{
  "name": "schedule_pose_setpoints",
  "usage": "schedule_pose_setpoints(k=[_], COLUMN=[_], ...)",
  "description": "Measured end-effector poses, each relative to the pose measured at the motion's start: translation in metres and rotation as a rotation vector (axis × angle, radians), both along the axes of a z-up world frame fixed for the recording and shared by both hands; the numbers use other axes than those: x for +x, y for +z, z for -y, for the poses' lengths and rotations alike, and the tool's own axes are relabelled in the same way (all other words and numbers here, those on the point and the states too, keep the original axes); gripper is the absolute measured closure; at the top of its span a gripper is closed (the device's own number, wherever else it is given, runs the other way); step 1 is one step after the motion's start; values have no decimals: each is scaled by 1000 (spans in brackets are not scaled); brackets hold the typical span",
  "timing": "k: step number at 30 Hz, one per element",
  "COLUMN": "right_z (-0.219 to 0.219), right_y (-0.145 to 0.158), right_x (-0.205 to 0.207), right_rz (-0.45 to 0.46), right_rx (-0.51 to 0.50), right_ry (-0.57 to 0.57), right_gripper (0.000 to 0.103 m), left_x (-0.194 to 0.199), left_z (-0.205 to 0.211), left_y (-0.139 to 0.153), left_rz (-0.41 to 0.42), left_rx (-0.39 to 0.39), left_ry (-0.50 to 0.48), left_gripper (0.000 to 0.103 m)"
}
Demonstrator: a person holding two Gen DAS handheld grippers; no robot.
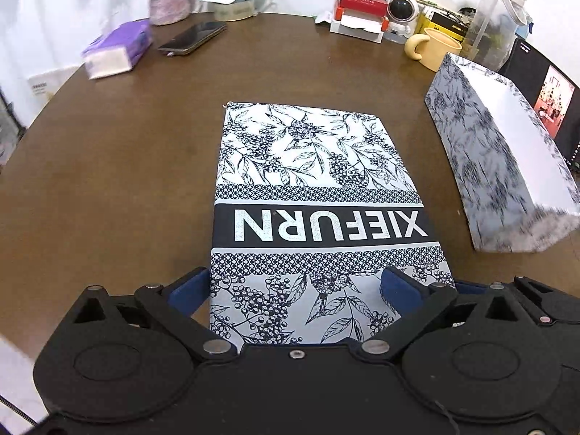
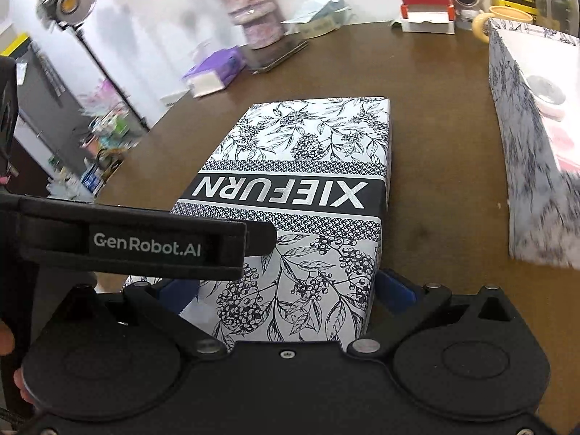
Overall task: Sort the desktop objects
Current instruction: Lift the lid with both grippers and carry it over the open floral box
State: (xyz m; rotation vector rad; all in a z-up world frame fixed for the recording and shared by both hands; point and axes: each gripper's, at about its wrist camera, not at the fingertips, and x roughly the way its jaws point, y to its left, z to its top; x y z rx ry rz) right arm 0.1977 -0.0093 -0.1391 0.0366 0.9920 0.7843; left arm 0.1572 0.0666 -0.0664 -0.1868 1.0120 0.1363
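Two floral-printed pieces sit on the brown table (image 1: pixel 127 166): the XIEFURN box lid (image 1: pixel 311 195), lying flat at the middle, and, well to the right of the lid, the open box base (image 1: pixel 507 166), which in the right wrist view already holds a roll of tape (image 2: pixel 547 92). Left of the lid, far across the table, a purple tissue pack (image 1: pixel 116 49) and a dark phone (image 1: pixel 194 38) lie loose; beyond the lid, at the back edge, stand a red-and-white carton (image 1: pixel 359 11), a small astronaut figure (image 1: pixel 400 12) and a yellow mug (image 1: pixel 433 49). Judging by that, sorting is only partly done: something is in the base, several items remain out, and the lid is not yet on.

Left gripper (image 1: pixel 301 293): its blue pads are spread wide over the lid's near end, one at the lid's left edge, the other over its printed top; whether they touch the cardboard I cannot tell, and nothing is clamped. Right gripper (image 2: pixel 286 286): fingers likewise spread, straddling the lid's near end, pads just beside its sides, gripping nothing visibly.
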Motion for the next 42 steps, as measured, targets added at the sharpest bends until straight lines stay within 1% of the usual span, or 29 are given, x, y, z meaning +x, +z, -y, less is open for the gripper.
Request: schedule_pose_setpoints(k=[4, 10, 20, 26, 30, 36, 42], right_z=[11, 24, 45, 58, 74, 101, 124], right_y=[8, 16, 30, 49, 62, 79, 86], right_x=[-29, -63, -88, -95, -95, -86, -68], right_rz=[17, 25, 76, 148, 198, 237, 263], right_rx=[-1, 6, 31, 42, 43, 39, 27], right_ry=[30, 58, 43, 13, -23, -90, -151], right_gripper=[0, 0, 0, 0, 0, 0, 0], left_x=[-35, -78, -105, -106, -99, -81, -60], left_z=[-7, -10, 6, 20, 33, 52, 72], left_y=[3, 9, 25, 38, 42, 42, 39], left_rz=[16, 54, 124, 172, 198, 214, 232], left_rx=[-16, 0, 33, 49, 41, 13, 1], left_ry=[42, 75, 77, 62, 38, -9, -62], left_gripper=[3, 3, 3, 3, 3, 4, 4])
